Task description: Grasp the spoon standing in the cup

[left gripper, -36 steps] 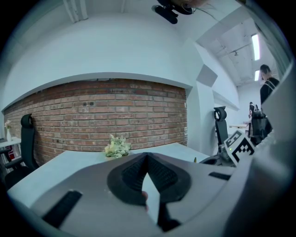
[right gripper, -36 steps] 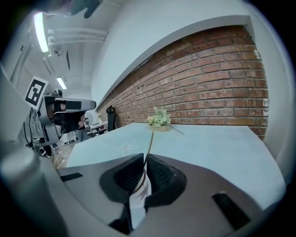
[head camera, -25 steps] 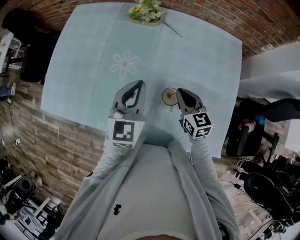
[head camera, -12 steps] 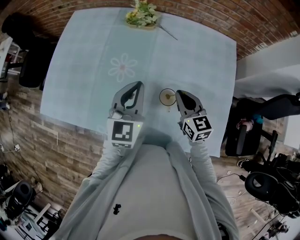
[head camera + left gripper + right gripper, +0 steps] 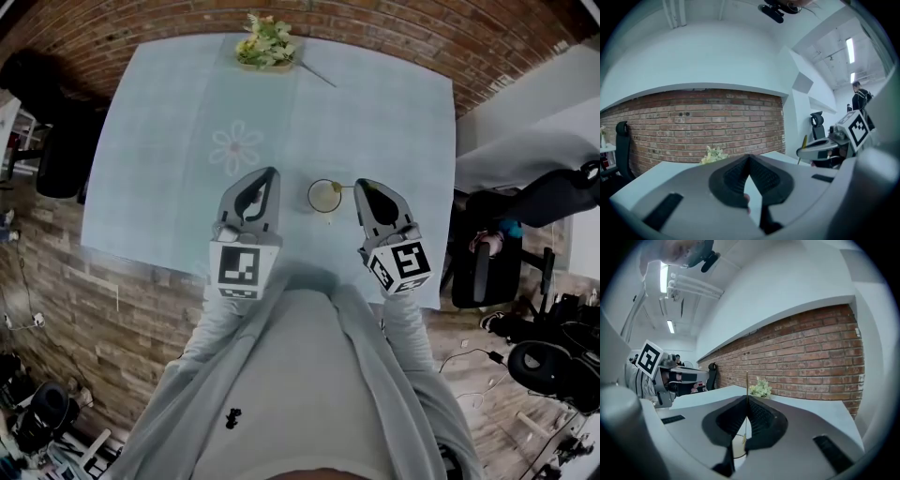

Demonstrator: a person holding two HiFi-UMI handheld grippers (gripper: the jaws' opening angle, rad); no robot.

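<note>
Right gripper (image 5: 747, 399): jaws fully closed, pinching the spoon (image 5: 747, 383). The spoon is a thin gold-coloured stem, upright. Its top pokes up past the jaw tips and its lower end hangs down between the jaws above the cup (image 5: 738, 448). Can't tell whether the lower end is inside the cup or clear of the rim. In the head view the gripper tips sit just right of the cup, with a short sliver of spoon showing between them.

Left gripper (image 5: 749, 158): jaws closed together and holding nothing. It sits left of the cup, level with the right gripper and apart from the cup. Its view shows the right gripper off to the side with the yellow stem sticking up at the tips.

The cup is small, round and clear-looking, with a pale yellowish inside. It stands on the near half of the table (image 5: 394, 122), between the two grippers and nearer the right one. Grey sleeves (image 5: 216, 328) run back from both grippers.

The table has a pale blue cloth with a faint flower print (image 5: 236, 148) beyond the left gripper. At the far edge is a plant (image 5: 265, 42) with yellow-green leaves, and a thin stem lies on the cloth beside it. Behind is a brick wall (image 5: 422, 28). There is a dark chair (image 5: 56, 141) off the table's left side and another dark chair (image 5: 553, 202) off the right.
</note>
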